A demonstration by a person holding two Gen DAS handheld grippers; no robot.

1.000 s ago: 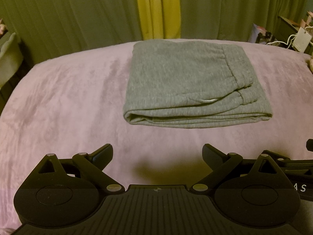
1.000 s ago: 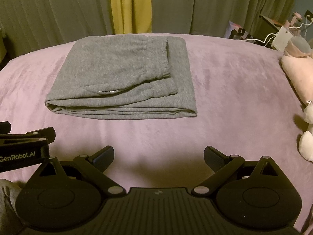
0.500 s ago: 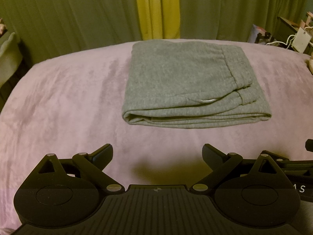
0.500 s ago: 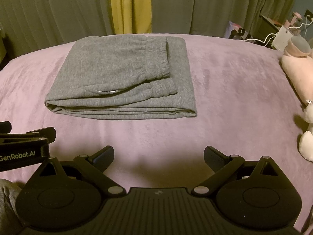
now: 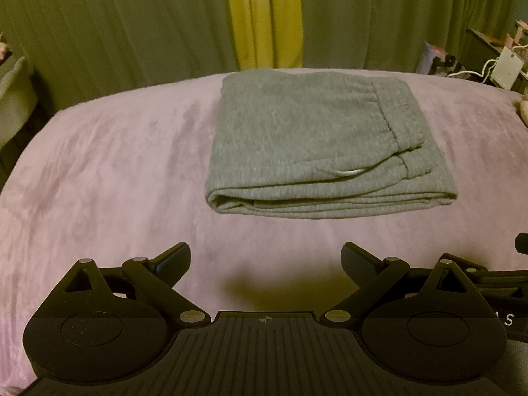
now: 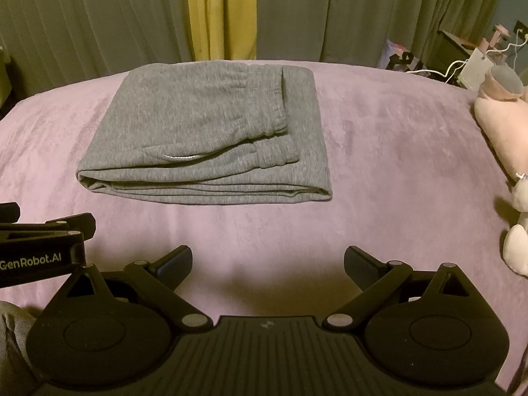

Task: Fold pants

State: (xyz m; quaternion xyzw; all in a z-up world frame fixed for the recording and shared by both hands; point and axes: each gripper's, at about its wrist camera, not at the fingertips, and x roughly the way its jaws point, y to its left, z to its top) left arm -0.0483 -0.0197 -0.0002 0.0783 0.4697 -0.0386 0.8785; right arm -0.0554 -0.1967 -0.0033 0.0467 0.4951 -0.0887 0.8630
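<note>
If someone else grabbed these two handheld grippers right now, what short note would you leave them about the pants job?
Left gripper: open, empty, short of the pants, not touching them.
Right gripper: open, empty, also held back over the blanket.
Pants: grey, lying in a flat folded rectangle in the middle of the purple blanket, layered edges facing the grippers, waistband on top toward the right.
Done: the folding looks finished; the stack is tidy.
Left: probably nothing, perhaps only checking the edges. A pink plush toy lies at the right edge, clear of the pants.

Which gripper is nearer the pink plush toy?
Right. The right gripper has the pink plush toy close on its right; the left gripper sits farther left, toy barely visible at its view's edge.
</note>
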